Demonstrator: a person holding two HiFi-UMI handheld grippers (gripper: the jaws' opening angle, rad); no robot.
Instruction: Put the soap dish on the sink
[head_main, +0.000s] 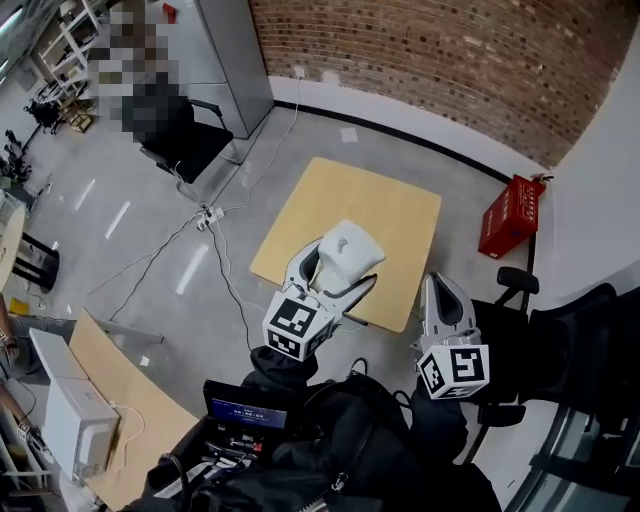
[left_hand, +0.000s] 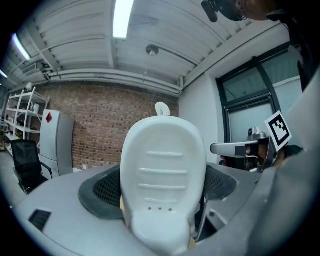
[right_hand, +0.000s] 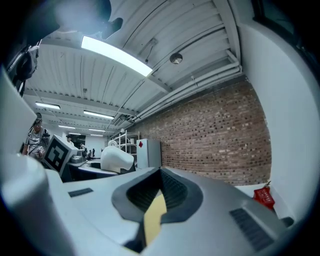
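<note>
Between the left gripper's (head_main: 335, 275) jaws sits the white, oval, ribbed plastic soap dish (left_hand: 164, 175). It is clamped at its narrow end and held above the pale wooden counter (head_main: 400, 215), probably for carrying. No sink shows. The right gripper (right_hand: 156, 210) is closed and empty.

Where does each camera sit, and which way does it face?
Head view: on the head, steeply down at wooden table; left gripper, right gripper show.
Left gripper view: on that gripper, toward brick wall; its jaws hold the soap dish.
Right gripper view: on that gripper, toward the same wall; jaws shut, empty.
Shared: all show the soap dish.
</note>
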